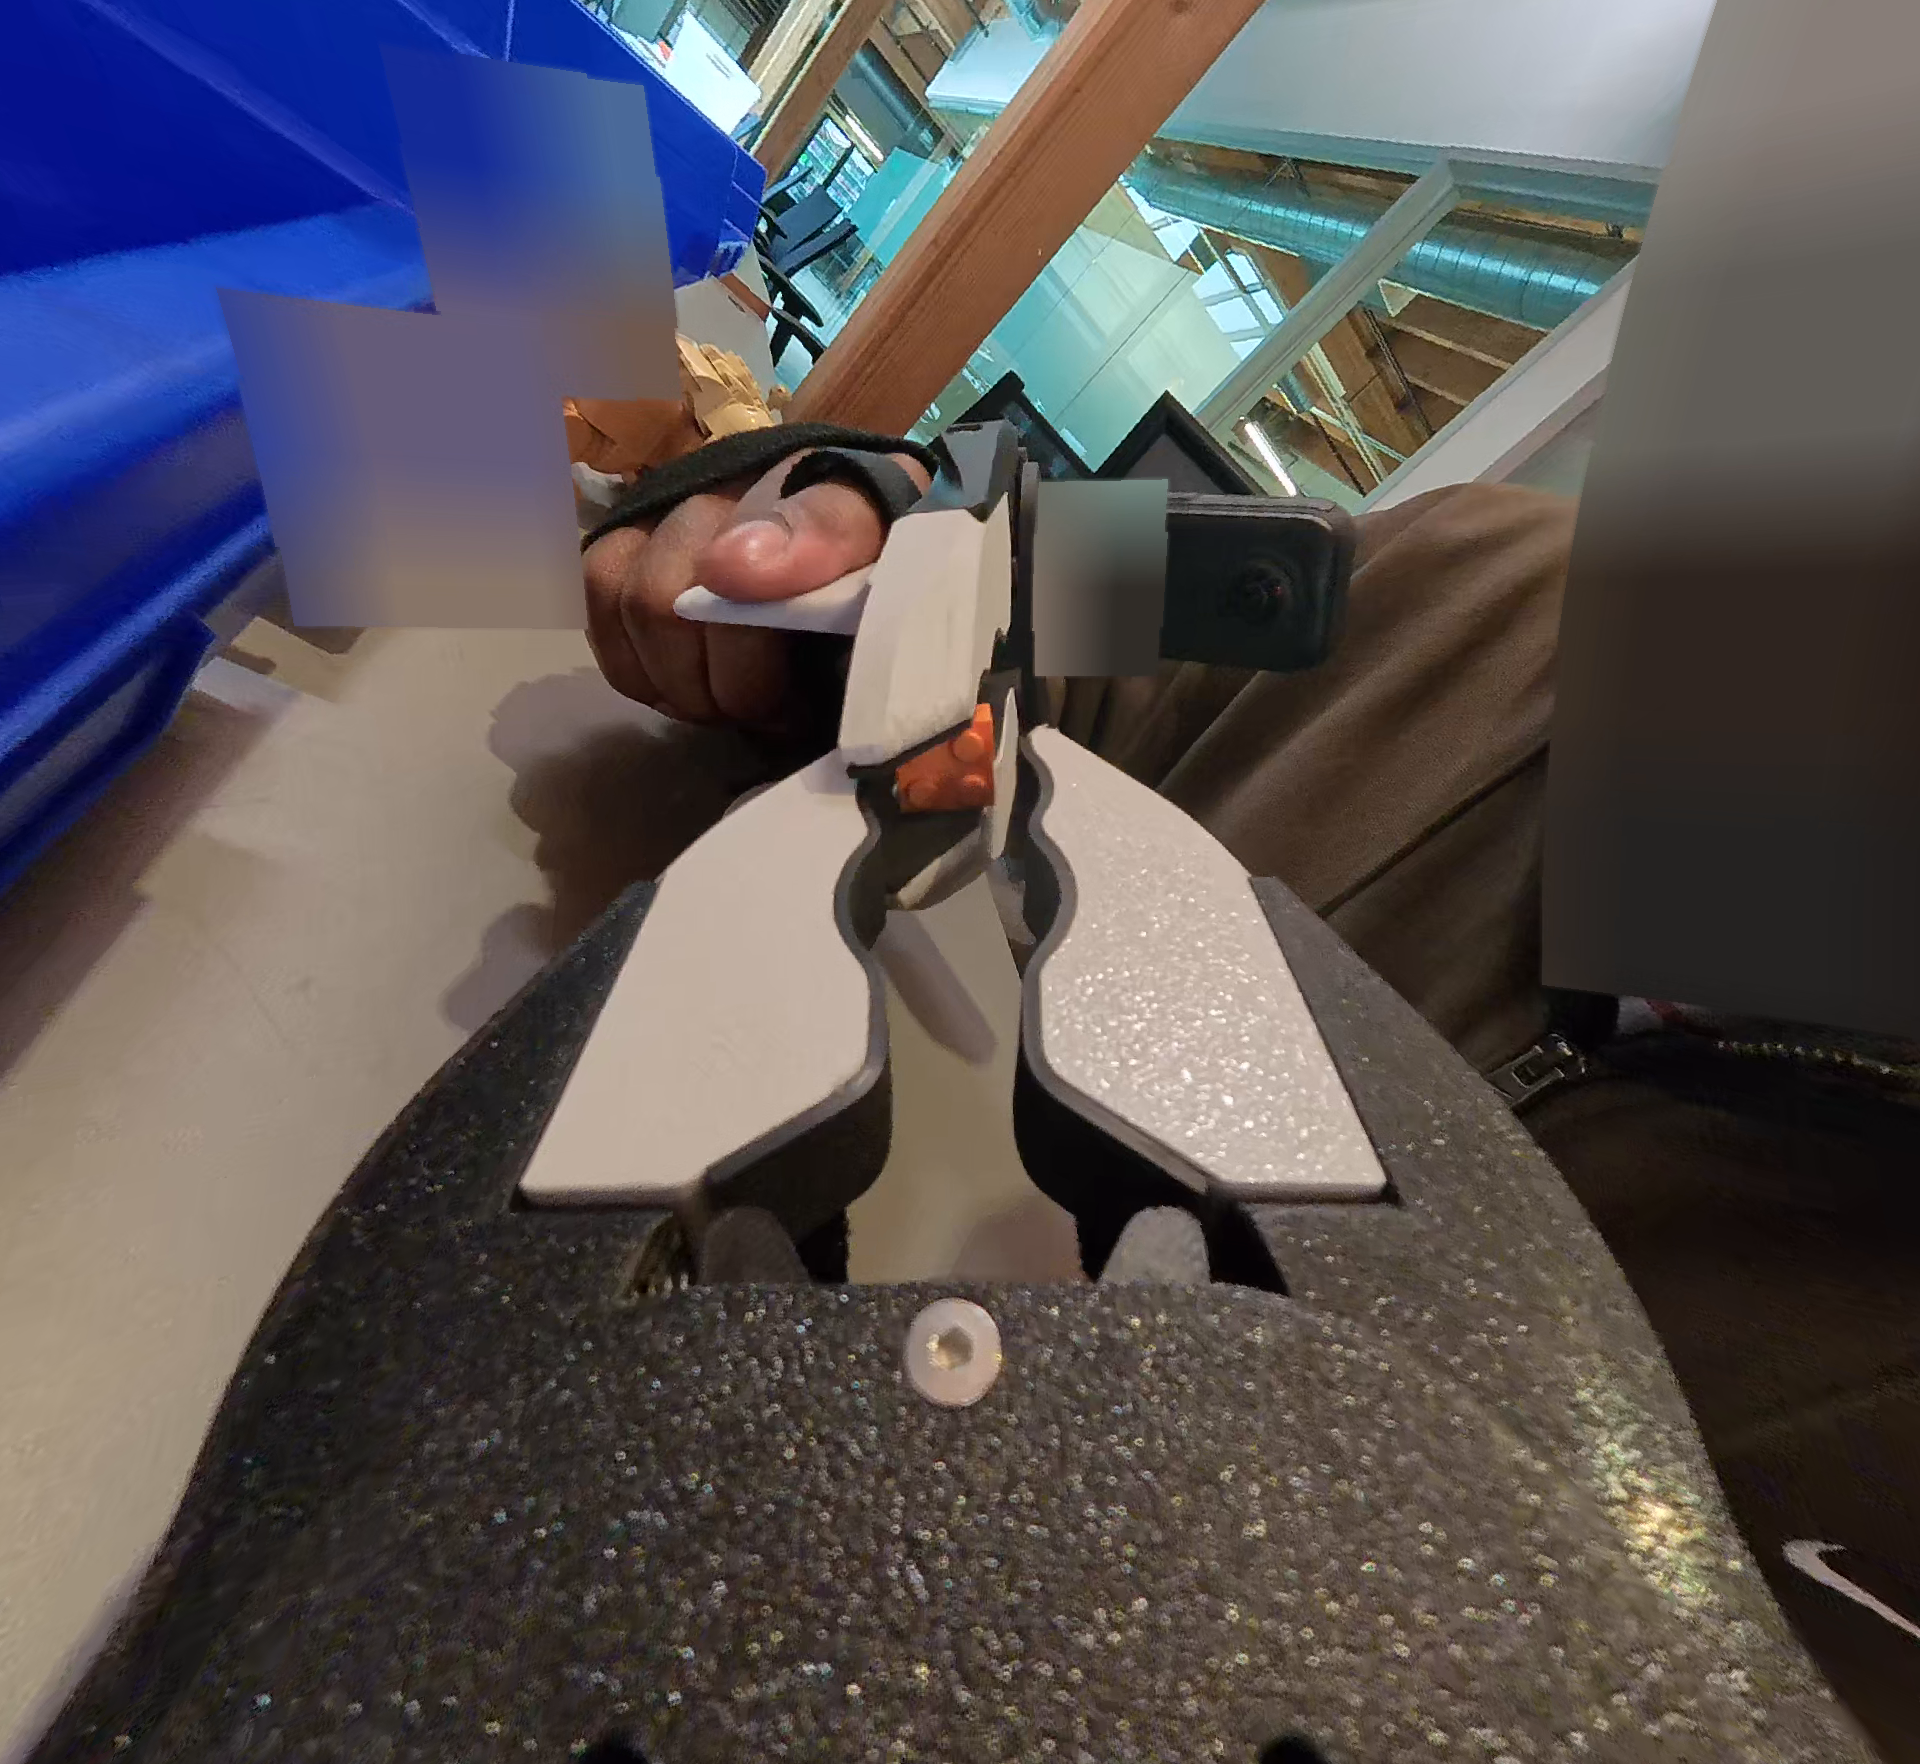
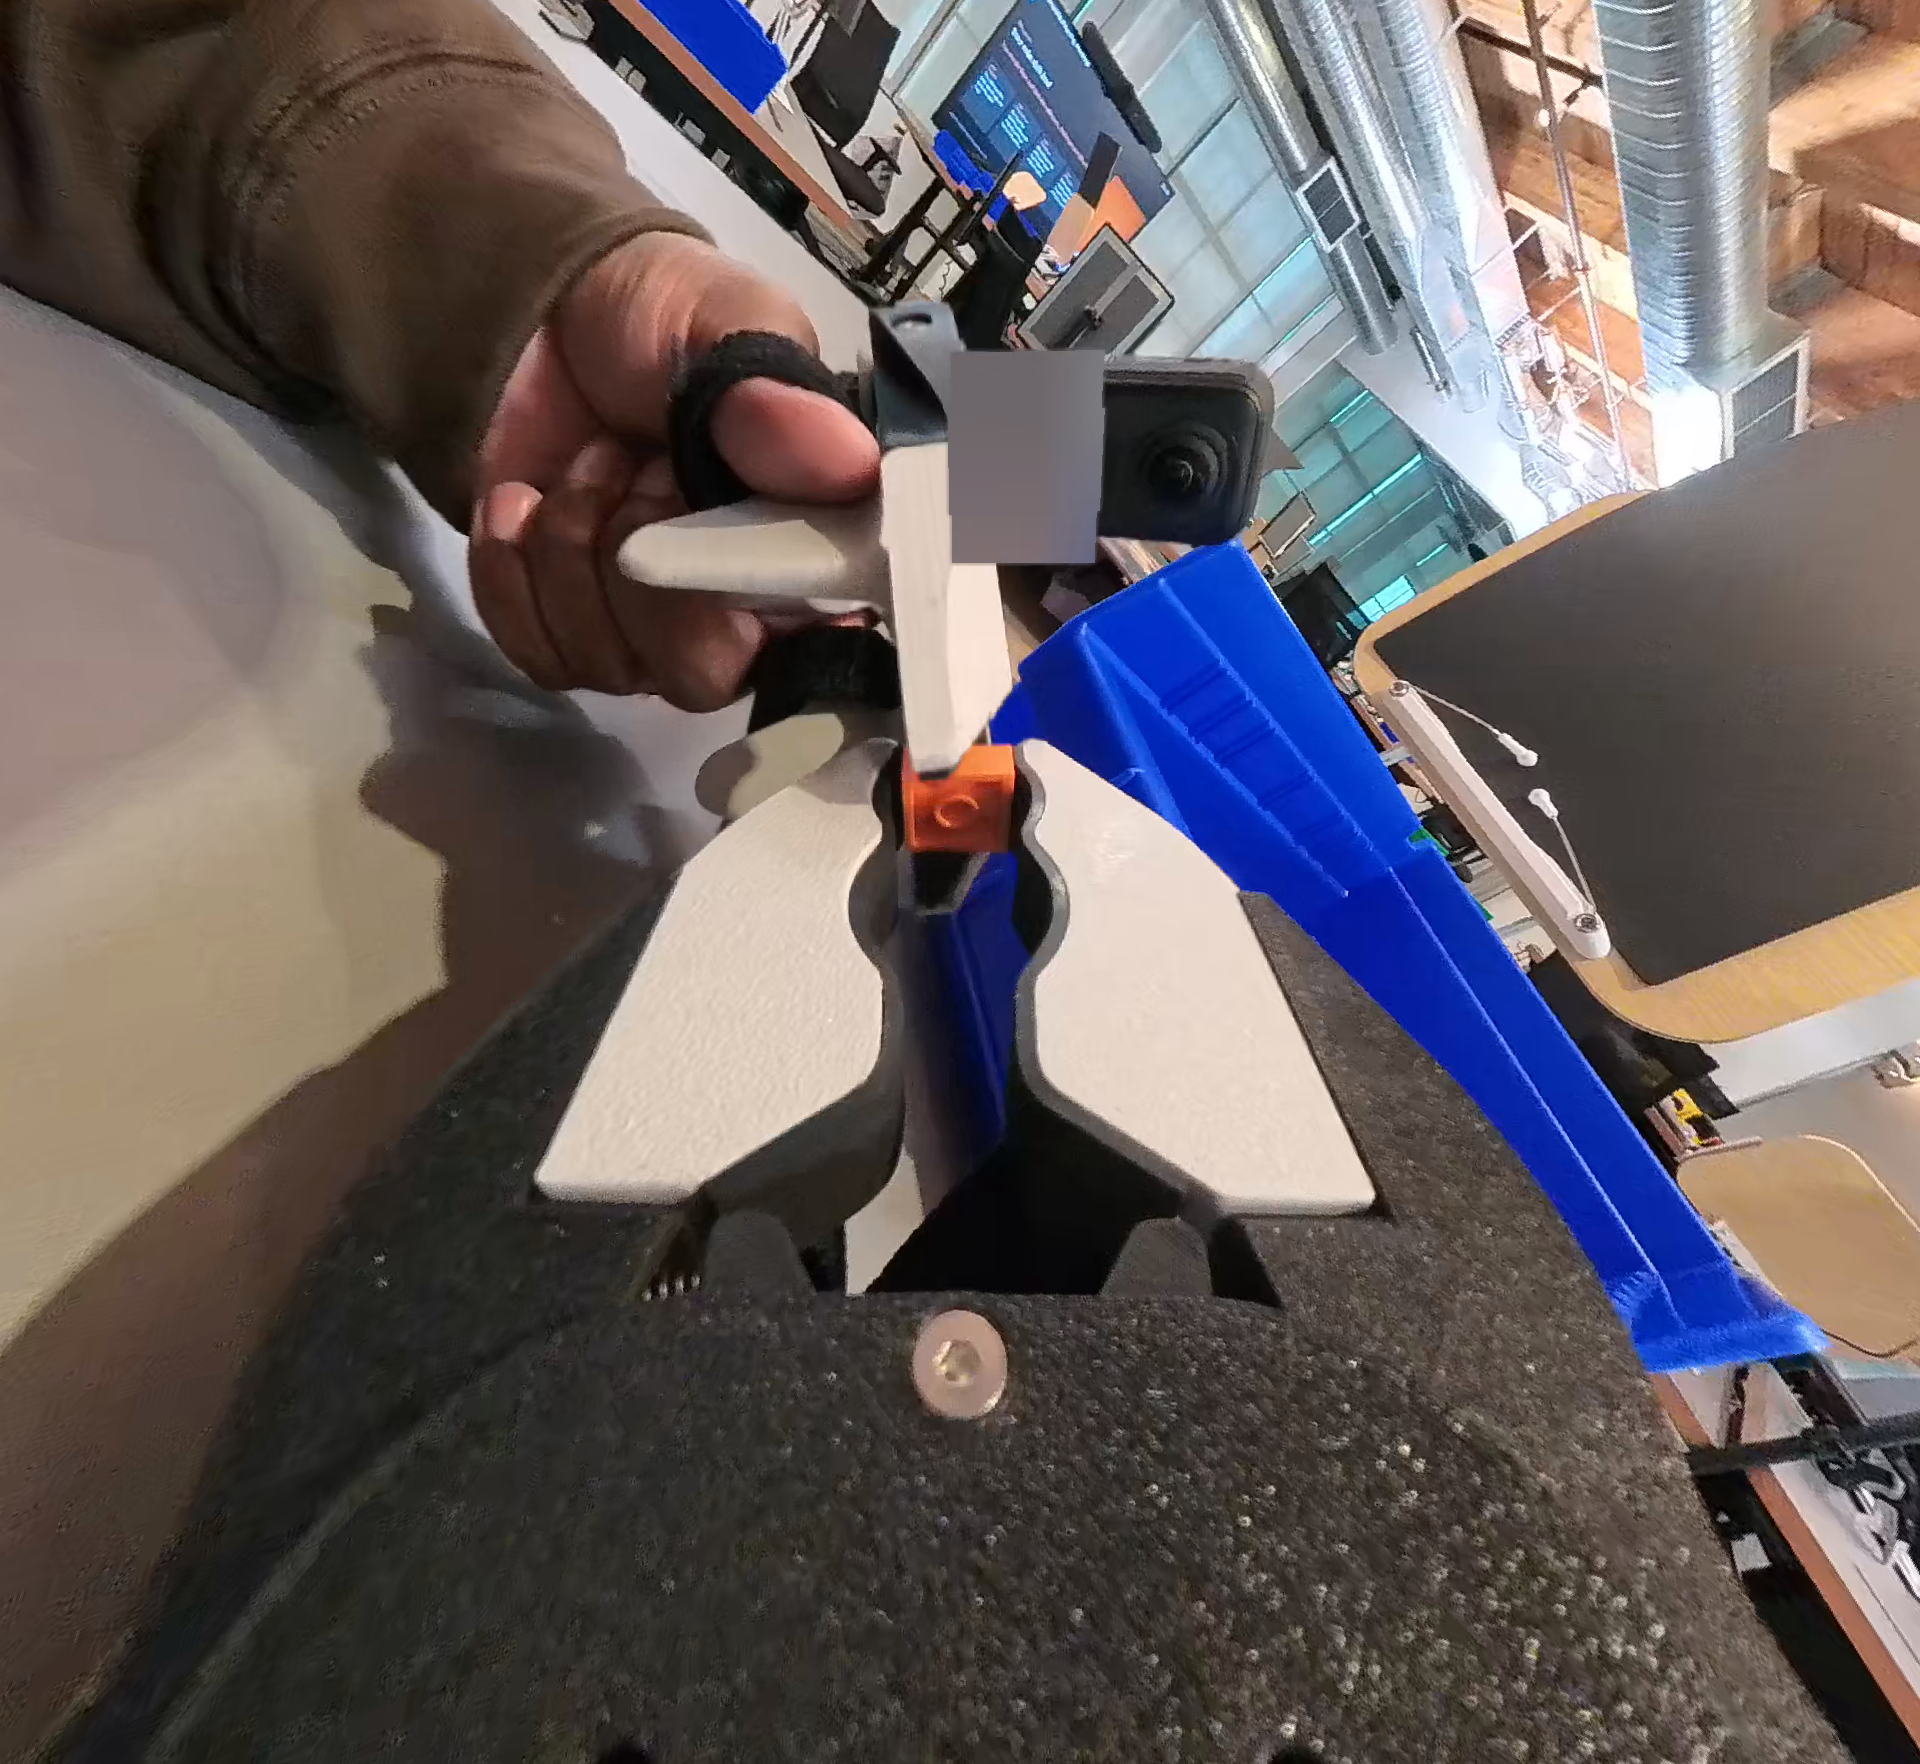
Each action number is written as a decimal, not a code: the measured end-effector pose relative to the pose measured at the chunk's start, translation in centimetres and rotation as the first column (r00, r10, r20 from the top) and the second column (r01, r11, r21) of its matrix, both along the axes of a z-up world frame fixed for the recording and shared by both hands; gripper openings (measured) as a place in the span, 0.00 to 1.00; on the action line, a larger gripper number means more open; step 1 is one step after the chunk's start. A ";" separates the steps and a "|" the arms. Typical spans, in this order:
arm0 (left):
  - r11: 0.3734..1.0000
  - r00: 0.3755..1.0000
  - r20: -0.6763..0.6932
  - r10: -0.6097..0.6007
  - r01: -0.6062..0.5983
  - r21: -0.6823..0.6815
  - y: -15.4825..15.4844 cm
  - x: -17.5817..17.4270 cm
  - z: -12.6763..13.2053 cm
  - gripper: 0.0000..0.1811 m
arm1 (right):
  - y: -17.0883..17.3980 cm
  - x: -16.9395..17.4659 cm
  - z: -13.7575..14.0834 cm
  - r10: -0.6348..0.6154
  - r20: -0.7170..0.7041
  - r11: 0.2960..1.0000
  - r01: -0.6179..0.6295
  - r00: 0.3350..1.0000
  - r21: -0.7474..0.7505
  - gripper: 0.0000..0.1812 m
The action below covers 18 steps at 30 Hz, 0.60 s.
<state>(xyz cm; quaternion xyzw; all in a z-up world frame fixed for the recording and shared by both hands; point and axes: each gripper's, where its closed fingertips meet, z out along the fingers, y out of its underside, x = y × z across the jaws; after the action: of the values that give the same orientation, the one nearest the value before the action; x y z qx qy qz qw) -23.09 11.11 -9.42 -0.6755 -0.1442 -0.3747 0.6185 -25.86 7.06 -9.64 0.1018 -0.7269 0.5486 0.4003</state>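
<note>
**Desk editor:** What fills the frame?

**Photographer:** A pale desk [image 1: 208, 1039], a blue plastic bin [image 1: 156, 208] at 10 o'clock in the left wrist view, and a brown sleeve [image 2: 260, 156] at 10 o'clock in the right wrist view. The two grippers meet tip to tip above the desk.

**Desk editor:** Any writing?

**Photographer:** A lit screen [image 2: 1049, 125] at 1 o'clock carries text that is too small to read. A white curved mark [image 1: 1849, 1600] sits on dark clothing at 4 o'clock.

**Desk editor:** And the grippers?

**Photographer:** The right gripper [image 2: 961, 800] is clamped on an orange brick [image 2: 951, 815], which fills the narrow gap between its tips. The left gripper [image 1: 945, 769], held by a hand [image 2: 623, 519] with a black strap, comes in from 12 o'clock, and one fingertip touches the brick's top. Its fingers stand slightly apart, flanking the brick and the other gripper's tips. I cannot tell whether they grip.

**Desk editor:** How is the brick lying?

**Photographer:** It is dead centre, off the desk. In the right wrist view a round stud faces the camera. In the left wrist view its longer edge runs from about 8 to 2 o'clock.
</note>
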 end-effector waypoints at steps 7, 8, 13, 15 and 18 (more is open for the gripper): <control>1.000 1.000 0.016 0.020 -0.020 -0.004 -0.4 -0.6 0.0 0.13 | 0.2 0.0 0.1 0.004 -0.006 1.000 -0.004 1.000 -0.004 0.10; 1.000 1.000 0.015 0.020 -0.020 -0.006 -0.3 -0.6 -0.1 0.13 | 0.1 0.1 0.1 0.006 -0.010 1.000 -0.006 1.000 0.000 0.10; 1.000 0.999 0.036 0.020 -0.020 0.019 -0.2 -0.6 0.0 0.09 | 0.1 0.3 0.2 0.013 -0.018 1.000 -0.013 1.000 -0.004 0.10; 1.000 0.999 0.032 0.018 -0.018 0.016 0.0 -0.4 -0.1 0.09 | 0.0 0.2 0.3 0.001 -0.028 1.000 -0.001 1.000 0.001 0.14; 1.000 1.000 0.020 0.022 -0.023 0.003 0.3 -0.2 -0.4 0.09 | 0.0 0.1 0.1 -0.021 -0.041 1.000 0.022 0.999 0.019 0.14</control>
<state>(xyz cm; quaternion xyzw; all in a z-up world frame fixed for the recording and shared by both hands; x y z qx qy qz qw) -23.33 11.41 -9.82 -0.6691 -0.1572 -0.3745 0.6223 -25.75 7.02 -9.52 0.1090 -0.7250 0.5350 0.4198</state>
